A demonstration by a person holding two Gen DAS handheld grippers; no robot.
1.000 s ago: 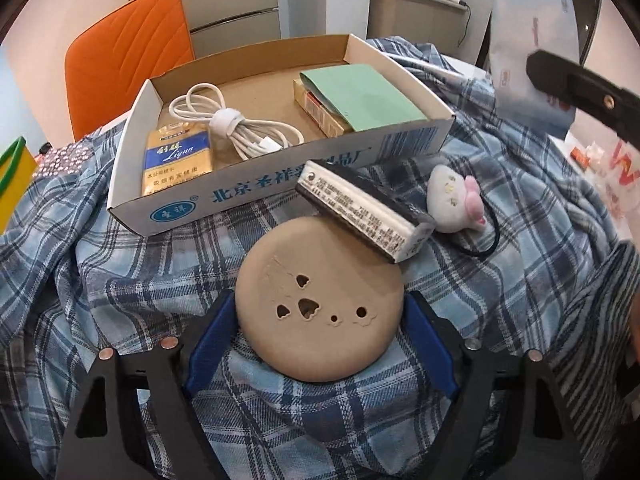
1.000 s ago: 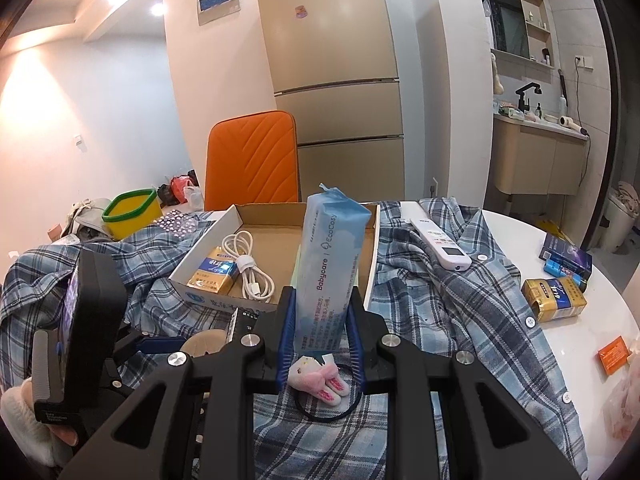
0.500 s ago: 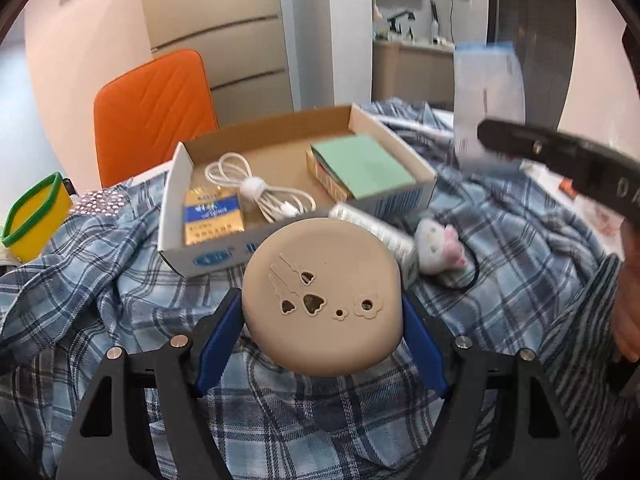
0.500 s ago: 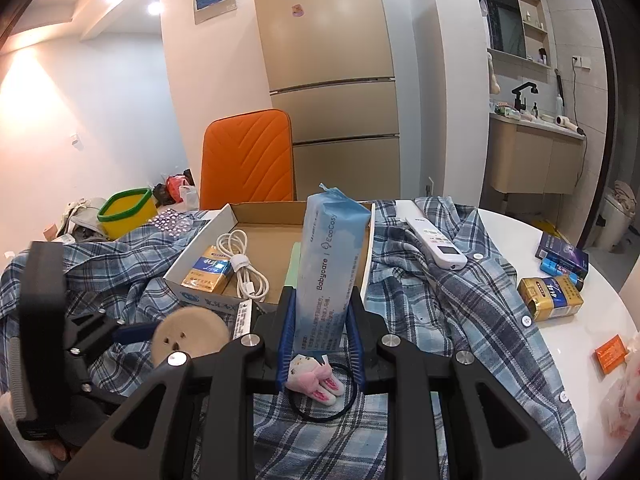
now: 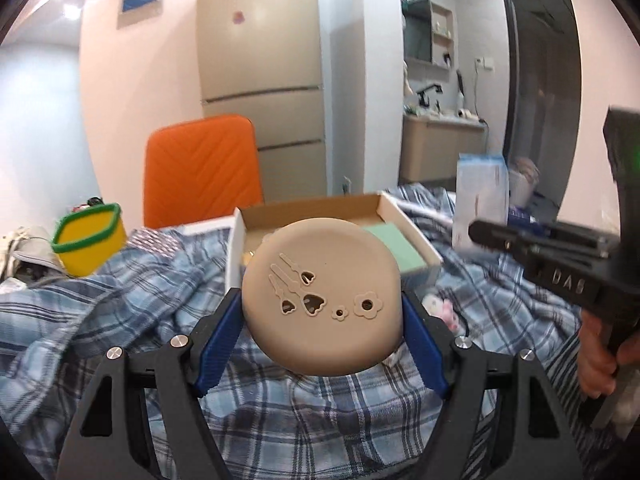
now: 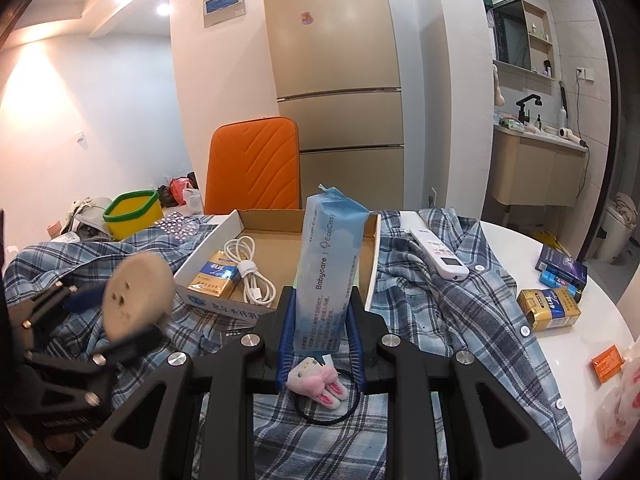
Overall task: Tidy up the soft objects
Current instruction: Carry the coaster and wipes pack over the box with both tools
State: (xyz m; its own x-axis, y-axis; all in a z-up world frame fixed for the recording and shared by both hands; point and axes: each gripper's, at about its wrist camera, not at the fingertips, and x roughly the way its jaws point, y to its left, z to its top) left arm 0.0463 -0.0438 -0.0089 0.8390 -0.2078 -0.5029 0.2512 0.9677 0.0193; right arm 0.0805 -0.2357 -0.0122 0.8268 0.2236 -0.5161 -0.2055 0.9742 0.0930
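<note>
My left gripper (image 5: 322,320) is shut on a round beige silicone pad (image 5: 322,296) with cut-out holes and holds it lifted above the plaid shirt (image 5: 120,300). The pad also shows in the right wrist view (image 6: 138,298). My right gripper (image 6: 322,328) is shut on an upright blue tissue pack (image 6: 328,268), which also shows in the left wrist view (image 5: 480,196). A small pink and white plush on a black hair tie (image 6: 318,382) lies on the shirt just under the right gripper.
An open cardboard box (image 6: 208,252) holds a white cable (image 6: 248,268), a yellow-blue pack (image 6: 216,278) and a green pad (image 5: 394,248). A white remote (image 6: 438,254) lies on the shirt. Small boxes (image 6: 548,308) sit on the white table at right. A yellow bowl (image 6: 134,214) and an orange chair (image 6: 254,168) stand behind.
My left gripper has lifted the beige pad off the shirt and tilted upward. The striped box that lay against the pad is out of view. The right gripper holds the tissue pack still.
</note>
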